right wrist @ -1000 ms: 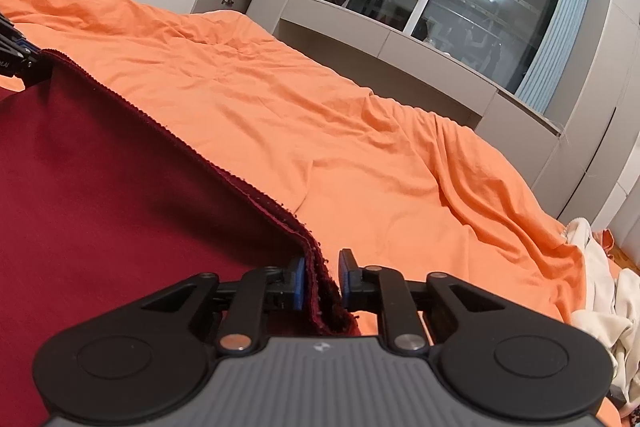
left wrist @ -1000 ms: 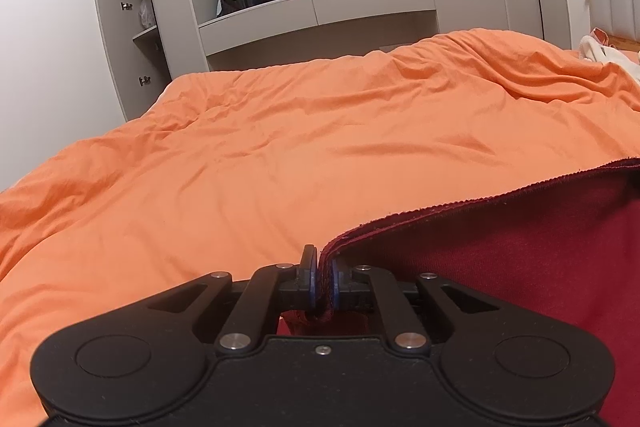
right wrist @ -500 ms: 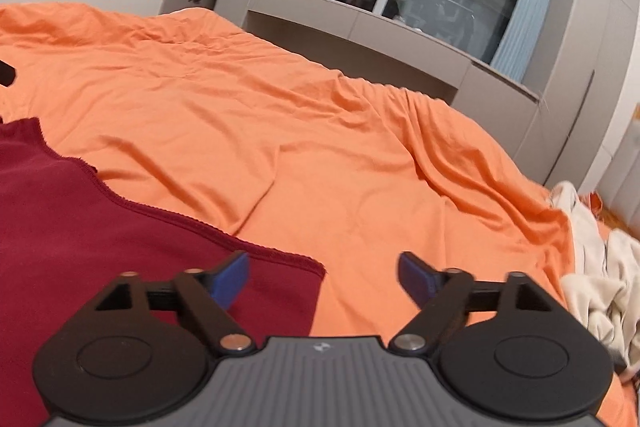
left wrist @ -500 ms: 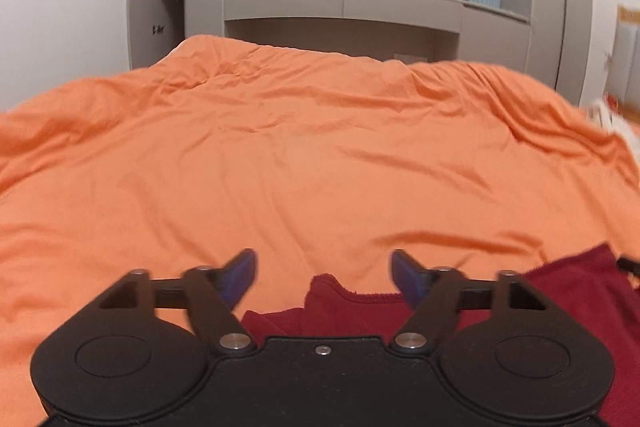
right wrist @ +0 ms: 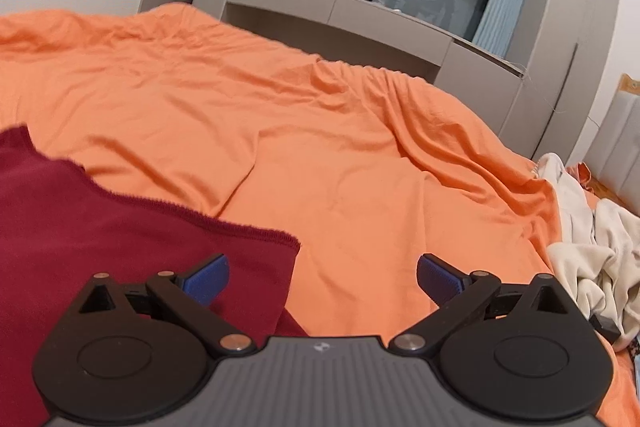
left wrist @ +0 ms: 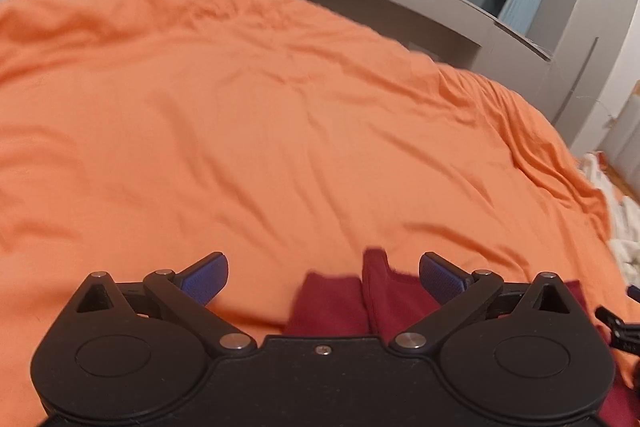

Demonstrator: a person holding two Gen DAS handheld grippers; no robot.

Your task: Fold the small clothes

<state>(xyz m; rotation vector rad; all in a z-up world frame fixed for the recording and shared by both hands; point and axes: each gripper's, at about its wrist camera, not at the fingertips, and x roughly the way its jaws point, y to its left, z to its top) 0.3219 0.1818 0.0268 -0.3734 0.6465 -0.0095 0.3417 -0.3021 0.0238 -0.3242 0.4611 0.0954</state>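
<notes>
Orange bedding (right wrist: 340, 155) carries the dark red garment (right wrist: 120, 239), lying flat; left claw (left wrist: 323, 277) and right claw (right wrist: 323, 277) both gape wide, gripping nothing; cream clothes (right wrist: 592, 243) lie rightward.

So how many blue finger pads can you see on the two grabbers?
4. Left gripper: pads at left and right. Right gripper: pads at left and right. None seem hidden.

Right gripper (right wrist: 323, 277), fingers spread, lower centre; dark red garment (right wrist: 100, 223) flat, lower left, on orange bedcover (right wrist: 320, 147); cream cloth (right wrist: 592, 247), right edge.
</notes>
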